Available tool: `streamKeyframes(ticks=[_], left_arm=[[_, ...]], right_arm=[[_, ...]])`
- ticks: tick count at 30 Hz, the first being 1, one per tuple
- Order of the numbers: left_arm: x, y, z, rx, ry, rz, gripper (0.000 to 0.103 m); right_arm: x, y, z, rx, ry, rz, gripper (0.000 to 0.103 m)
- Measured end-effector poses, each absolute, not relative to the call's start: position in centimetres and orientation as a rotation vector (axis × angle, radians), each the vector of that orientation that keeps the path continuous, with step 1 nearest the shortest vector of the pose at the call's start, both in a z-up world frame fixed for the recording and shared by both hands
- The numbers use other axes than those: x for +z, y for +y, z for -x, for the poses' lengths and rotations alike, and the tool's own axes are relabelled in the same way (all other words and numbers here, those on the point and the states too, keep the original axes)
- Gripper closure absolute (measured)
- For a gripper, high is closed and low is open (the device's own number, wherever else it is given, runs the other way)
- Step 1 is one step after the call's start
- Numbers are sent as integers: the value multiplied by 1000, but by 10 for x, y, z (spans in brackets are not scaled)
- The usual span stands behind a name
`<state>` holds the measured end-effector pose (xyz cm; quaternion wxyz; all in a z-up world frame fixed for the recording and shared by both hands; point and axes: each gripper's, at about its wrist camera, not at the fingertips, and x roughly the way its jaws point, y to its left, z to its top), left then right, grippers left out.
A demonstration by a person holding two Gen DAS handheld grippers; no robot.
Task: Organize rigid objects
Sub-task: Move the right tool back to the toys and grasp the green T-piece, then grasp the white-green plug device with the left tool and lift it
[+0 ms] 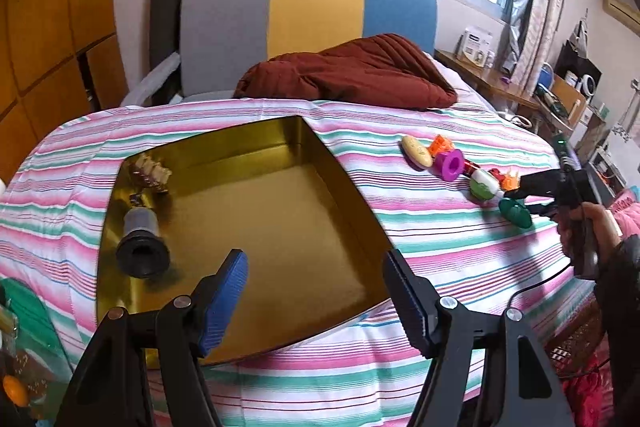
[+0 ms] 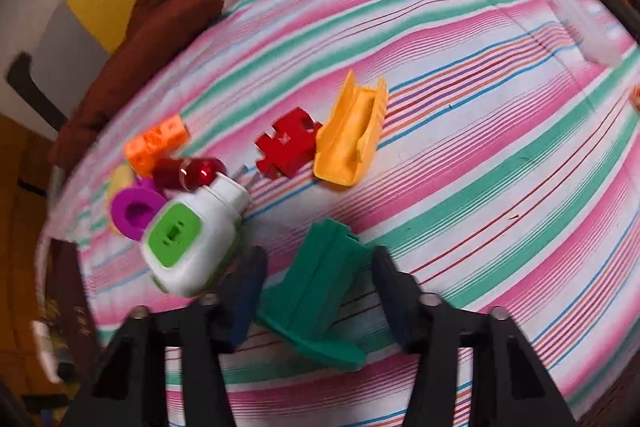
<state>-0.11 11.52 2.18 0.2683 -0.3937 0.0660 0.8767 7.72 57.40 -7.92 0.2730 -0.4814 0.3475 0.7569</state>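
The left gripper (image 1: 316,291) hangs with its jaws wide apart and empty over the gold tin (image 1: 340,163), seemingly waiting there because that is where the toys get collected. Farther right, the right gripper (image 2: 320,291) straddles the green piece (image 2: 316,287) on the striped bedspread (image 2: 480,107); its pads flank it, but contact is unclear.

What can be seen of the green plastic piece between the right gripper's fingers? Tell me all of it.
The green plastic piece looks like hard, matte teal-green plastic: a ribbed, channel-like body ending in a wider flat flange nearest the camera. It lies tilted on the striped bedspread, just below the white and green bottle. The right gripper straddles it, one blue finger on each side; whether they press on it yet is unclear. From the left wrist view it sits at the near end of the toy row.
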Motion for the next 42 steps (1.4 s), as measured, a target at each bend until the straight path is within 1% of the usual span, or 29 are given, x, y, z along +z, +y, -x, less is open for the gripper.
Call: streamKeyframes(ticks=[1,6,8,13,15,19,23,29,32,36,39,42], left_arm=[[23,119,0,2352,179,1056,32],[26,137,-3,2280,170,1031,32],[25,144,-3,2249,161,1048,32],[16,158,2,2206,145,1120,32],[12,164,2,2186,143,1139,32],[13,181,-2,2179,217,1107,32],[15,206,1,2123,251,1074,32],[-1,250,6,2002,277,1123,32],[-9,279,7,1941,329,1117,32],[-14,317,5,1888,427,1049,32],[-17,348,9,1847,480,1017,32],[-22,377,15,1781,507,1014,32]], right_arm=[[-80,571,-76,2046,900,1309,73],[-79,562,-73,2090,825,1373,73],[-83,561,-72,2093,814,1409,72],[-83,563,-81,2095,852,1391,72],[-82,560,-82,2100,821,1402,72],[-78,554,-79,2105,754,1422,72],[-75,559,-87,2081,802,1390,73],[-73,569,-96,2013,744,1365,73],[-73,571,-100,2007,763,1363,73],[-73,579,-102,2001,867,1328,73],[-71,580,-103,2000,865,1332,73],[-71,583,-105,1998,902,1318,73]])
